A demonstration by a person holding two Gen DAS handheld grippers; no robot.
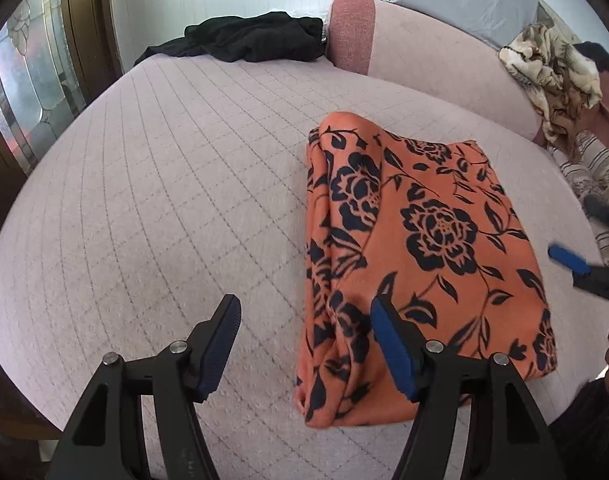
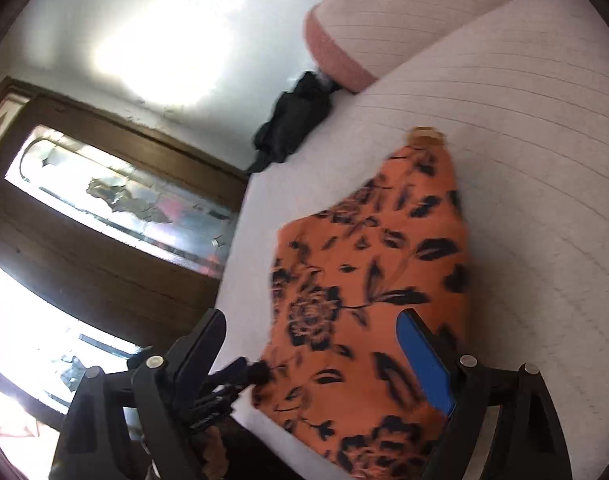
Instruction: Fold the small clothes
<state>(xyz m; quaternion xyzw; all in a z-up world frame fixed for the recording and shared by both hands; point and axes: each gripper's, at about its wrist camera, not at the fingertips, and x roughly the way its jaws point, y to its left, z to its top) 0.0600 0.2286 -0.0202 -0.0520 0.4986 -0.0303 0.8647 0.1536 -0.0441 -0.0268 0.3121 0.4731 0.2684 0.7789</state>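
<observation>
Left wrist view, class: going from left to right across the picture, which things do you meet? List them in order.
Glass door → black garment → orange floral cloth → patterned fabric → right gripper, all on or around the pink quilted surface.

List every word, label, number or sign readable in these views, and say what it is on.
None can be read in either view.
Orange cloth: a black flower print only, no lettering.
Left tool and right tool: plain black with blue pads, no markings visible.
Black garment: nothing legible.
</observation>
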